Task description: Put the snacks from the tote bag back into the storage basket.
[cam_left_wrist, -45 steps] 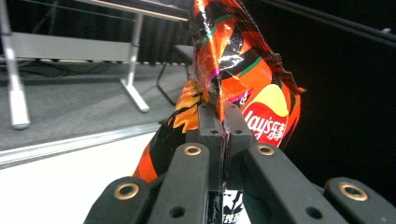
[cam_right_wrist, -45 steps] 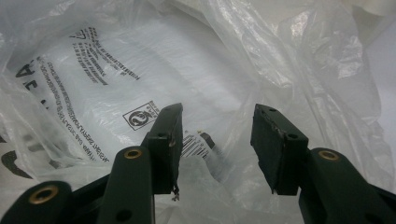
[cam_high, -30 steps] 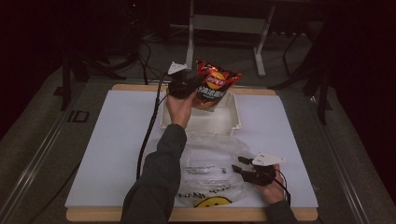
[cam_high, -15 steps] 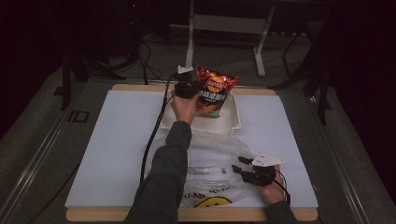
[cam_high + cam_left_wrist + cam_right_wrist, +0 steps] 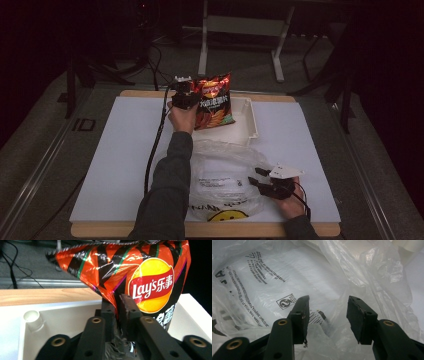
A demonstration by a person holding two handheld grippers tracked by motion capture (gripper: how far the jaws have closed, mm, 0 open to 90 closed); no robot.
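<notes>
The chip bag (image 5: 214,101) has been lowered and stood upright over the white tray (image 5: 247,120), toward 12 o'clock. The left gripper (image 5: 192,97) jaws have just been opening, with the bag between them.

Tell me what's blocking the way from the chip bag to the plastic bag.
Nothing visible blocks it. The chip bag sits between the left gripper's jaws, which have just been opening, over the white tray. The plastic bag lies nearer the person, and only the tray's near wall and bare table lie between them.
</notes>
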